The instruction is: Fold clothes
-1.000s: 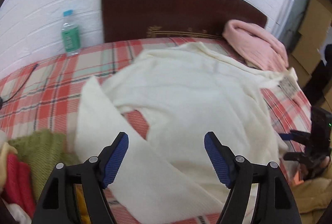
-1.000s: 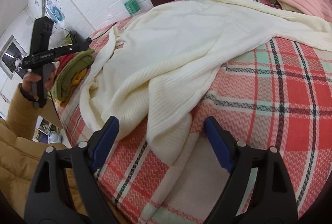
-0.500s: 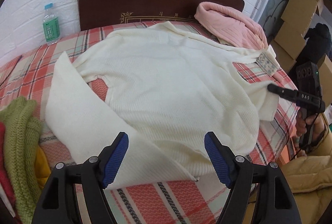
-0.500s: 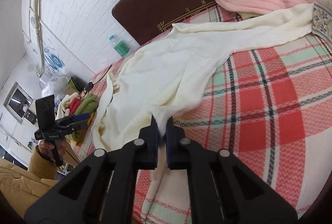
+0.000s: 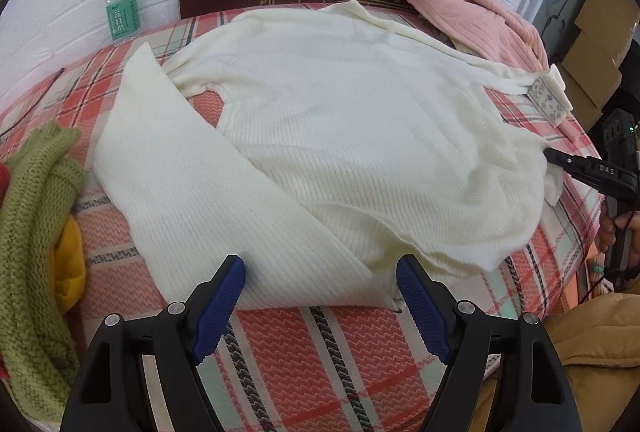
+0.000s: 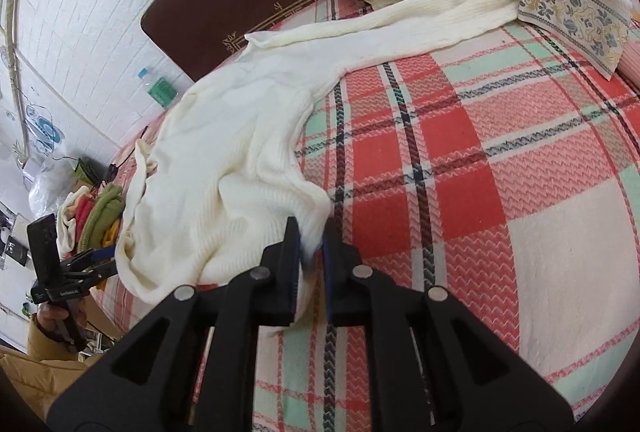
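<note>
left wrist view: the left hand-held gripper (image 5: 320,282) is spread wide, empty, just above the near hem of the cream sweater (image 5: 352,136) lying ahead on the plaid bed (image 5: 320,344).

right wrist view: the right hand-held gripper (image 6: 310,236) is pinched onto the sweater's edge, the body bunched to its left.

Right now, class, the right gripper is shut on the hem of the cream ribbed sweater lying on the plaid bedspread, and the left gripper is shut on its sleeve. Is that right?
Not quite. The left gripper is open, its jaws wide apart above the sleeve, as the left wrist view shows. The right gripper is indeed shut on the cream ribbed sweater lying on the plaid bedspread.
</note>
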Available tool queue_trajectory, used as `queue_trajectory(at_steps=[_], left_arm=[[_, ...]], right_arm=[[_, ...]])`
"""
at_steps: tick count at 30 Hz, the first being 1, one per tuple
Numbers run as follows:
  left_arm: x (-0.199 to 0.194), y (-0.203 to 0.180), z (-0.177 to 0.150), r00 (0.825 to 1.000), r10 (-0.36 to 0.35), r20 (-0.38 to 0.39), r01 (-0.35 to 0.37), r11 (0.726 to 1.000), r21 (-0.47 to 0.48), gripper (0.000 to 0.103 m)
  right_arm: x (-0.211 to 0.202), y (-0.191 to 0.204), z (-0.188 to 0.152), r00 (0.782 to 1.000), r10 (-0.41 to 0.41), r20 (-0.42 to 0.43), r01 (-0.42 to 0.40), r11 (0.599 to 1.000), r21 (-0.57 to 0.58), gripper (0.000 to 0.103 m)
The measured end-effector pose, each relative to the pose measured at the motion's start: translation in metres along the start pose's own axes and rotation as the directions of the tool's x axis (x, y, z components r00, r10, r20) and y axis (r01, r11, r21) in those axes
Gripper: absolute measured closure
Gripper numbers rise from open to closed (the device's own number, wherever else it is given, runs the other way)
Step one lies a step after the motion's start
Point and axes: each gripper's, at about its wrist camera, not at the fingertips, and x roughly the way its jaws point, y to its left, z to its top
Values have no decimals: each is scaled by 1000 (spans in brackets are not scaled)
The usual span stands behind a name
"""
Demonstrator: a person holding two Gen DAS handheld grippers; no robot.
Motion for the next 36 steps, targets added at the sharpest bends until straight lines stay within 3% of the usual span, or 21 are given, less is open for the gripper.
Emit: queue_trajectory(at_steps=[2,4,7,12,16,22,24,25,27,28,29,31,33,36], left_arm=[[1,7,-1,1000,23,-15,-23,999,-22,58],[0,12,-1,999,43,-20,-43,998,-41,72],[-4,16,1,996,84,-20,-85,995,-55,87],[-16,23,11,972,237,-4,-237,971,-28,93],[-29,38,23,932,362,17,-362,932,-19,96],[-39,70,33,874,486,34,-484,874,-50,95],[-39,76,33,854,519,38,-516,854,-66,85],[-42,75,32,868,493,56,-488,869,-82,76],[-51,55,28,938,325,122,-322,946,-40,54],[-55,44,26,961,231,152,-232,973,-12,39],[-56,29,25,970,171,172,-182,982,51,33],[-51,-5,22,981,74,181,-111,973,203,28],[-41,-38,18,985,31,169,-87,937,339,28],[-26,-70,13,991,-3,136,-61,882,467,28]], right_arm=[[-6,3,0,1000,1,18,-1,1000,-4,77],[-12,6,0,999,-8,51,8,1000,0,18],[-22,13,3,995,-5,97,5,1000,-9,16],[-28,31,6,993,24,117,-15,997,-77,16],[-16,40,1,997,47,65,-39,992,-122,16],[4,39,-10,999,46,-10,-47,990,-133,16],[4,35,-12,999,34,-16,-35,991,-127,16],[4,33,-13,999,27,-20,-30,992,-125,16],[5,29,-15,1000,15,-26,-18,993,-119,16],[4,27,-16,1000,11,-28,-14,993,-118,16],[3,27,-16,1000,10,-27,-13,992,-122,16],[-1,31,-17,1000,8,-24,-11,989,-146,16],[-4,40,-18,1000,10,-18,-13,981,-196,16],[-7,66,-23,1000,7,-12,-10,945,-325,16]])
